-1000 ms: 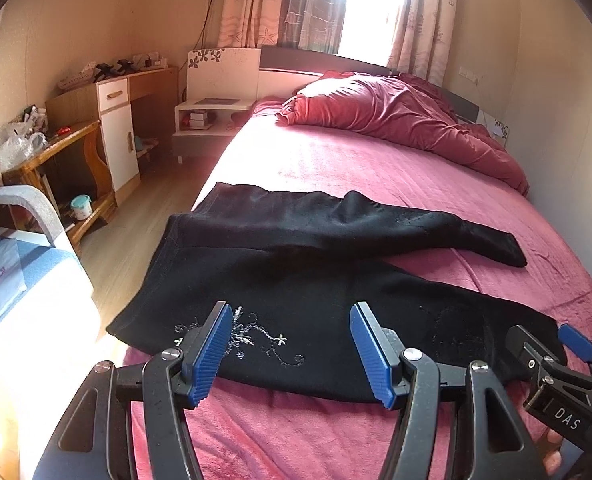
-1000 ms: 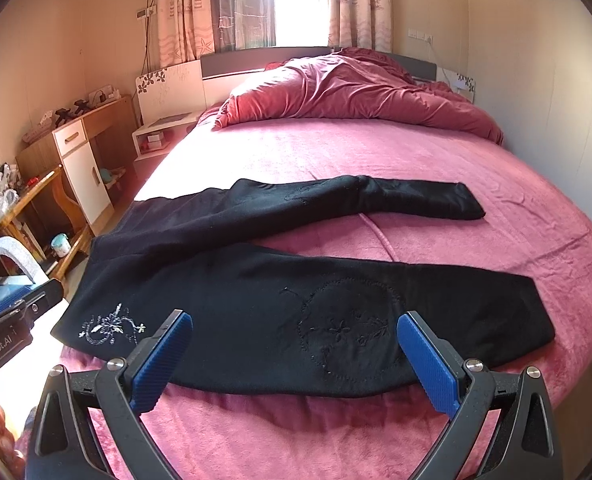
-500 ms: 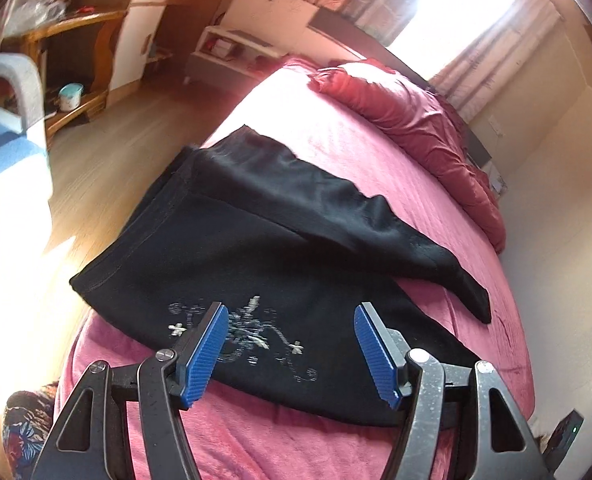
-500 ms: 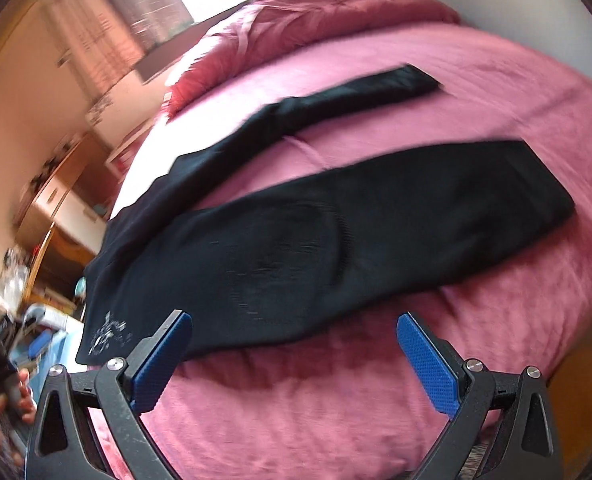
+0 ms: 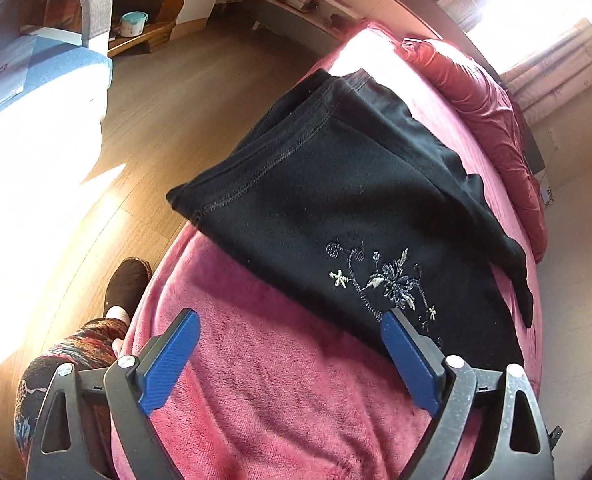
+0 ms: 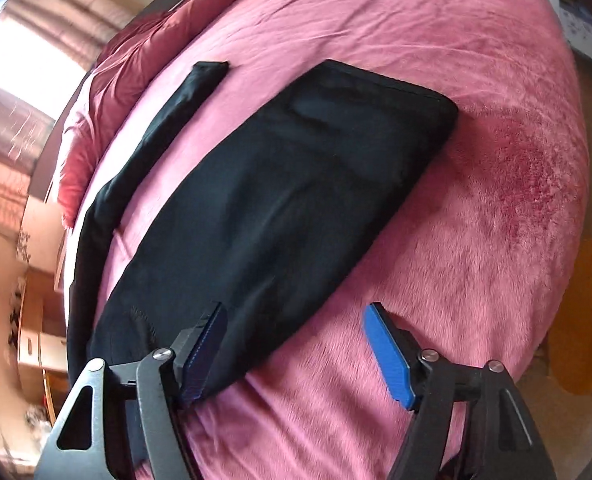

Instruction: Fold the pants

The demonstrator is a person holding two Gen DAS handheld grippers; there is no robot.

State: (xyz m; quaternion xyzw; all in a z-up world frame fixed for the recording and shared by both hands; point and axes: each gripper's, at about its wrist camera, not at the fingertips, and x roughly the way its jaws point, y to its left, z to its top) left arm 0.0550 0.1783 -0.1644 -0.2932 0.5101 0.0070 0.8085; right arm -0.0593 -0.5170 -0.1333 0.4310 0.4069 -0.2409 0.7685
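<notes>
Black pants (image 5: 336, 184) lie spread on a pink bed, legs apart. The left wrist view shows the waistband end near the bed's edge and pale flower embroidery (image 5: 384, 280) on the near leg. My left gripper (image 5: 292, 360) is open and empty, just above the blanket at the near leg's lower edge. The right wrist view shows the near leg (image 6: 280, 208) with its hem at the upper right, and the far leg (image 6: 168, 112) behind. My right gripper (image 6: 296, 352) is open and empty over the near leg's lower edge.
The pink blanket (image 6: 496, 220) covers the bed. A red duvet (image 5: 492, 112) is bunched at the head. Wooden floor (image 5: 168, 112), a blue-grey chair (image 5: 44, 56) and a nightstand (image 5: 296, 4) stand left of the bed. The person's patterned leg (image 5: 72, 352) is at the bed's edge.
Both grippers have dropped closer to the bed and tilted down. The left moved toward the waistband end, the right toward the near leg's hem end. Both stayed open.
</notes>
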